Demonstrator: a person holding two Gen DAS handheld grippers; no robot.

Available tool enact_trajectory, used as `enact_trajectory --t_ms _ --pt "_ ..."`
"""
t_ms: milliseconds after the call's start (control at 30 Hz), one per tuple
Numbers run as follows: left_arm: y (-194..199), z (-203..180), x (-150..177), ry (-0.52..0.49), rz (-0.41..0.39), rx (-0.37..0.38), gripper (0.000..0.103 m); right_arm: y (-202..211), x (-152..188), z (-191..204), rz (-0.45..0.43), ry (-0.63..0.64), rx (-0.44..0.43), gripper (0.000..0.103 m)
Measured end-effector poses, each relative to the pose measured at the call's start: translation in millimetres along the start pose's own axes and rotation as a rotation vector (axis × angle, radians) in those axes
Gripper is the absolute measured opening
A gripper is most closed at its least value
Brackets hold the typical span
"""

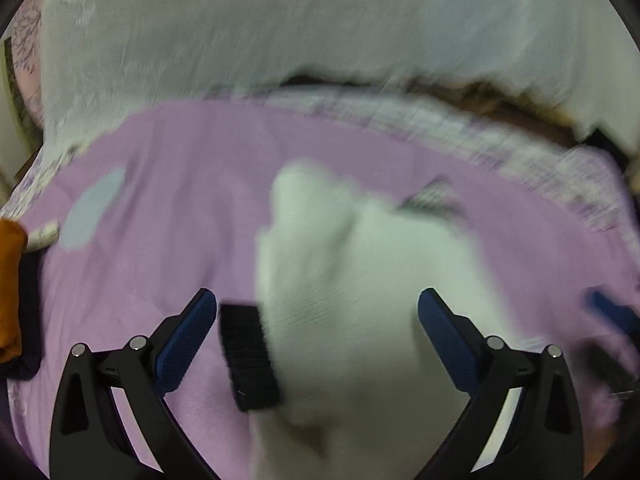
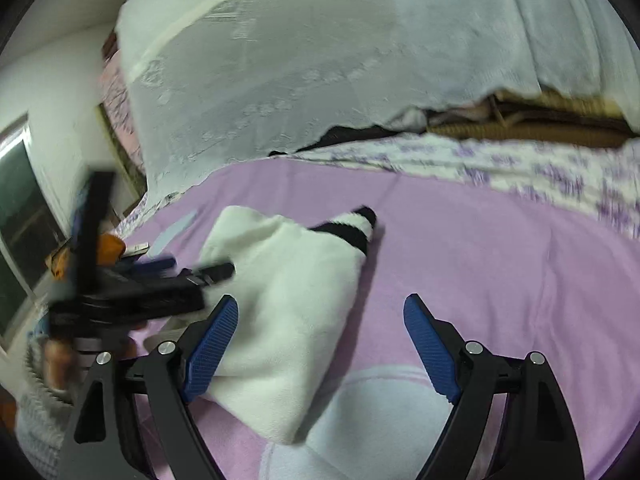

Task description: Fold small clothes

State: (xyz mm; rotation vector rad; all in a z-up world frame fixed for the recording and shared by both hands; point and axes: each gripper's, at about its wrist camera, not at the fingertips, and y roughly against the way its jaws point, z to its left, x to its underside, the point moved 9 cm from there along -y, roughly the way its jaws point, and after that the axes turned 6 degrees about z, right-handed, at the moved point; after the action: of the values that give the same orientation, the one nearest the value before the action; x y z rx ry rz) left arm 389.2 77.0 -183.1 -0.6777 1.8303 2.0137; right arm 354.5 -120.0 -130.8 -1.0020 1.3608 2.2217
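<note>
Your left gripper (image 1: 312, 312) is spread wide, blue pads (image 1: 186, 340) apart, nothing between them. It hangs over the white fleece garment (image 1: 360, 280), which fills the gap between the fingers in the left wrist view; the frame is motion-blurred so you cannot tell if a pad touches the cloth. A black ribbed cuff (image 1: 248, 356) lies at the garment's left edge, just beside the left pad.

Your right gripper (image 2: 320, 344) is also spread wide and empty. Its left pad (image 2: 210, 348) sits right at the garment's (image 2: 280, 312) near edge, overlapping it in view; contact not clear. The right pad is over the bare purple blanket (image 2: 500, 260), well apart from the cloth.

The garment lies roughly folded on the purple blanket, long axis running away from you, with a black-and-white striped end (image 2: 356, 224) at the far tip. From the right wrist view your left gripper (image 2: 132, 288) shows blurred at the left, near the garment's left side.

Behind the blanket: a floral purple-and-white sheet (image 2: 540, 168) and a white lace cover (image 2: 300, 60) draped over stacked bedding. An orange item (image 1: 10, 288) sits at the far left edge, next to something dark. A pale blue patch (image 1: 94, 208) shows on the blanket.

Writing: no legible brand, label or text anywhere; a small tag-like strip (image 1: 44, 232) near the orange item is too blurred to read.
</note>
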Motion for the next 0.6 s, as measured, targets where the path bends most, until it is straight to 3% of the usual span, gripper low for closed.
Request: enact_trajectory --t_ms 33,100,167,300,400,500,600 --pt "-21.1 10.2 6.9 0.012 0.039 -0.022 0.099 -3.0 3.3 -3.6 0.007 -0.007 0.004 0.085" --pt "-34.9 26.4 10.0 0.096 0.016 0.180 0.099 -9.7 7.2 -8.3 0.028 -0.020 0.011 0.085" --pt "-39.9 43.4 13.0 0.209 0.078 0.285 0.099 -11.2 9.3 -5.4 0.040 -0.023 -0.001 0.085" --pt "-18.9 50.9 16.6 0.174 0.010 0.173 0.099 -13.6 16.1 11.8 0.058 0.034 0.004 0.085" --pt "4.8 52.3 23.0 0.148 -0.042 0.148 0.098 -22.4 31.1 21.1 0.102 0.097 0.058 0.086" --pt "5.7 58.6 36.8 0.103 -0.036 0.072 0.099 -52.0 61.3 18.7 0.252 0.153 0.134 0.087" --pt "1.5 63.0 41.3 0.130 -0.011 0.110 0.099 -55.9 68.9 11.3 0.271 0.118 0.126 0.092"
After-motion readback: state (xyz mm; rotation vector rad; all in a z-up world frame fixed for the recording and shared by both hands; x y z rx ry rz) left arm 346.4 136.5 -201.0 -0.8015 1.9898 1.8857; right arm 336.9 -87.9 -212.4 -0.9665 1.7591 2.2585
